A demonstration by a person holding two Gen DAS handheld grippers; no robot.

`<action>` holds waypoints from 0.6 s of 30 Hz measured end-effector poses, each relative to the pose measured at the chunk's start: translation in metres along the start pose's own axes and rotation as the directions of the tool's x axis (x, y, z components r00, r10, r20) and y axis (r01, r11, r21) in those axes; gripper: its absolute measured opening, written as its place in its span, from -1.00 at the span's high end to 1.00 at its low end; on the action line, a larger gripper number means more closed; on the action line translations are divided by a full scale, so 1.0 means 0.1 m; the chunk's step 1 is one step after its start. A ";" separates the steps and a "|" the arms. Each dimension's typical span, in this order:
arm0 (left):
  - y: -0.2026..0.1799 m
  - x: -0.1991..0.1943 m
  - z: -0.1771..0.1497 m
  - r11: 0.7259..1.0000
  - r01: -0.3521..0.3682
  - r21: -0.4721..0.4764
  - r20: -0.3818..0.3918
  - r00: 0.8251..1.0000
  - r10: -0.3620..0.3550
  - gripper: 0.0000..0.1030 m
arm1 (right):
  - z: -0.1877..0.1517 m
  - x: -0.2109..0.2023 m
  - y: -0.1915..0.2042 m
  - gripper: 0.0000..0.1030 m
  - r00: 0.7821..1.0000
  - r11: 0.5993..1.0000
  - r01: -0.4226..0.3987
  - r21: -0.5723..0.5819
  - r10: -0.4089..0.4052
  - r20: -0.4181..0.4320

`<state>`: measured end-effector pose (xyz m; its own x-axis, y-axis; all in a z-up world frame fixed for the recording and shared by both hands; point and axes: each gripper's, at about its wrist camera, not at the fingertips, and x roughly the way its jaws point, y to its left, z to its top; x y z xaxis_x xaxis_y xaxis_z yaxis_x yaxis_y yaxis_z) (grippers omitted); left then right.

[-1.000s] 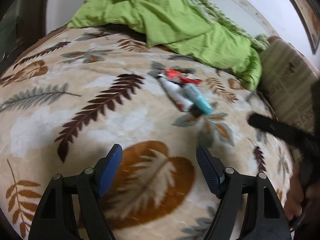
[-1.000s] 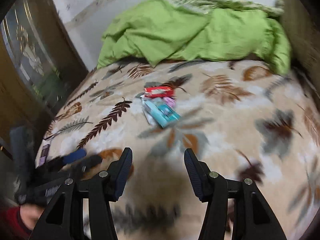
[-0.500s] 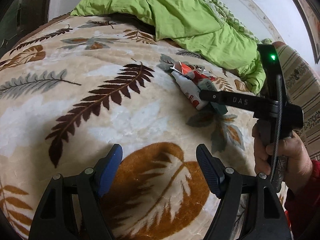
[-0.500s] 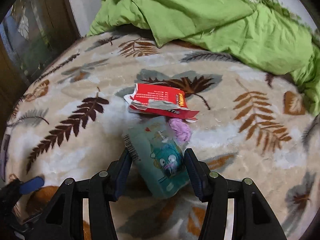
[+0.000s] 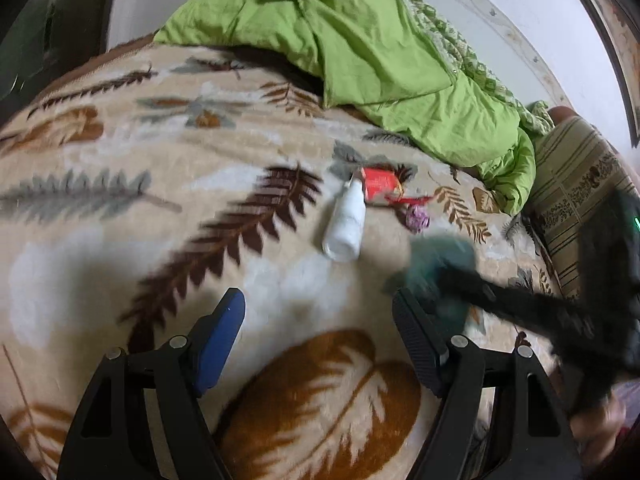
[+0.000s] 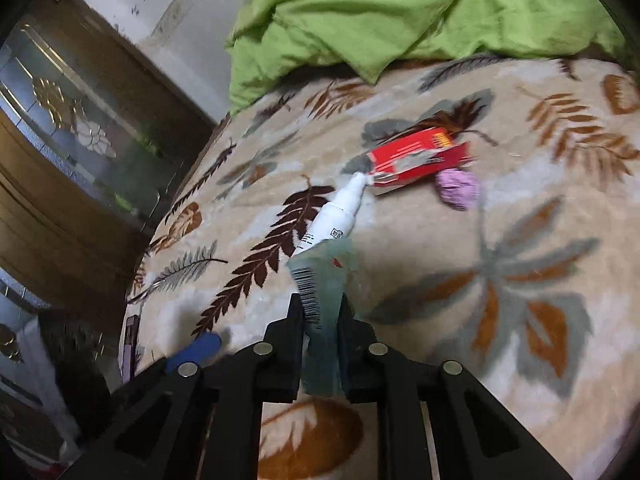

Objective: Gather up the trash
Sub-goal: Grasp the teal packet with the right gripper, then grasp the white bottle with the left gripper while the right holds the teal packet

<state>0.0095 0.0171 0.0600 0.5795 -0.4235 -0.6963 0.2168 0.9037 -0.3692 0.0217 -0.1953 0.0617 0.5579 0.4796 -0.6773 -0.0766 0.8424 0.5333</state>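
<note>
Right tongs (image 6: 320,312) angled downward, clamped on teal pouch (image 6: 324,280).

Open blanket (image 5: 280,300) ahead; green quilt (image 5: 360,52) blocks the far side.

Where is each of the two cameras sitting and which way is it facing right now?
Left wrist: rides the left tool, open, facing down across the leaf blanket at the white tube; its fingers and, blurred, the right tool show.
Right wrist: rides the right tool, just closed on the teal packet, facing the green quilt.
Shared: tube, red wrapper, purple wad.
</note>
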 end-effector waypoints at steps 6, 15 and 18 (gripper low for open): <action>-0.28 0.36 0.41 0.995 0.042 0.092 -0.072 0.997 -0.036 -0.16 | -0.31 -0.46 -0.06 0.70 0.996 0.997 0.033 0.076 -0.040 0.085; -0.48 1.19 0.55 0.986 -0.038 0.165 -0.249 0.965 0.078 0.44 | -0.69 -0.74 -0.01 0.70 0.985 0.994 0.083 0.077 -0.094 0.148; -0.45 1.17 0.51 0.986 -0.025 0.167 -0.224 0.973 0.063 0.44 | -0.76 -0.72 -0.04 0.70 0.986 0.992 0.086 0.088 -0.097 0.139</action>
<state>0.1080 -0.0702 0.0268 0.4013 -0.3691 -0.8383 0.3303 0.9119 -0.2435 -0.0813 -0.2148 0.0701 0.6719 0.3565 -0.6492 0.0443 0.8557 0.5156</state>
